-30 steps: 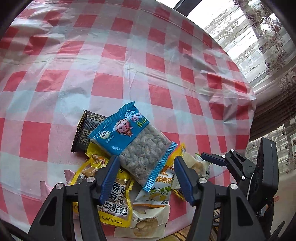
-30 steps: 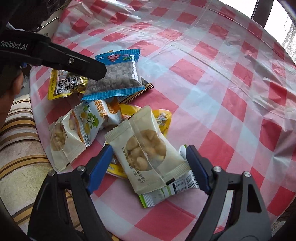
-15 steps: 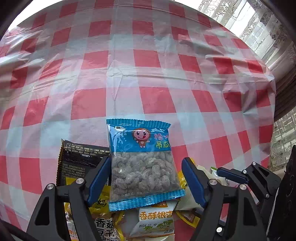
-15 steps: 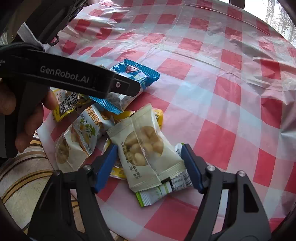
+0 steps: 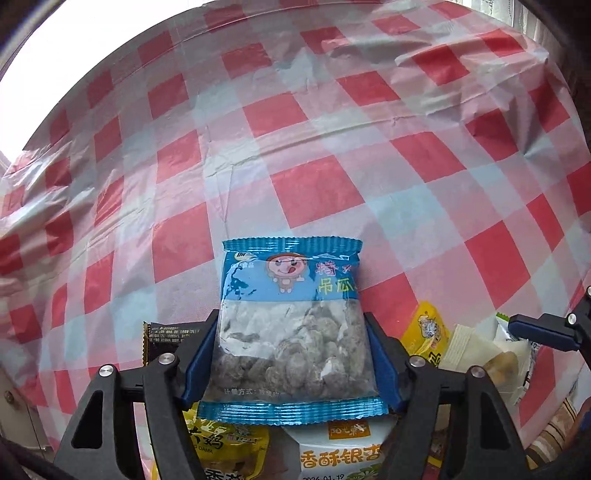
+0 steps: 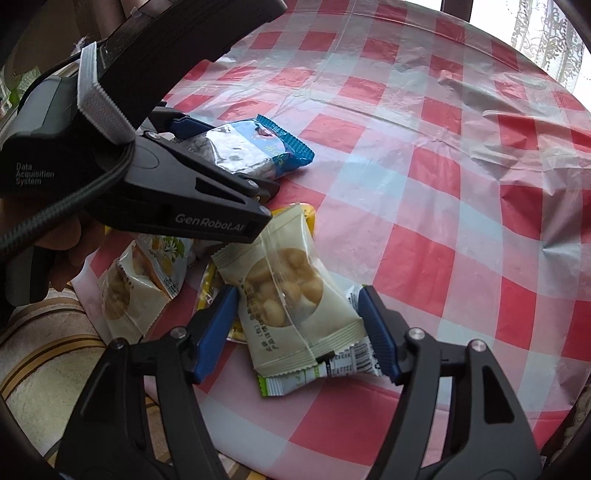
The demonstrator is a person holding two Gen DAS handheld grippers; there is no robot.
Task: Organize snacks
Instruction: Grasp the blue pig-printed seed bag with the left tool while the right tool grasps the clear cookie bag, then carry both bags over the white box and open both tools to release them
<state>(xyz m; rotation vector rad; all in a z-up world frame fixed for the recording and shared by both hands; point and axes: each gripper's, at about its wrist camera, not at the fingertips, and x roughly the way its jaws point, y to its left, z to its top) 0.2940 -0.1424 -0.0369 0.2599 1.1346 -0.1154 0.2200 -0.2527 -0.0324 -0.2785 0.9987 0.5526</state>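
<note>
My left gripper [image 5: 291, 350] is shut on a blue packet of seeds [image 5: 291, 325], its blue pads against both sides; the packet also shows in the right wrist view [image 6: 255, 147]. My right gripper [image 6: 299, 328] stands around a cream packet of nuts [image 6: 288, 295], pads close to its sides but not clearly pressing. Under and beside these lie a yellow packet [image 5: 225, 446], a white ginkgo packet [image 5: 340, 454], a black packet [image 5: 166, 336] and a green-edged white packet [image 6: 325, 369].
A round table with a red-and-white checked cloth [image 5: 314, 147] holds the snack pile near its front edge. Another cream packet [image 6: 129, 291] lies left of the pile. A striped cushion [image 6: 40, 354] lies below the table edge. Curtains [image 6: 546, 33] hang at the back.
My left gripper has closed on the blue seed packet and turned it to face the table's middle. My right gripper has moved in around the cream nut packet.
</note>
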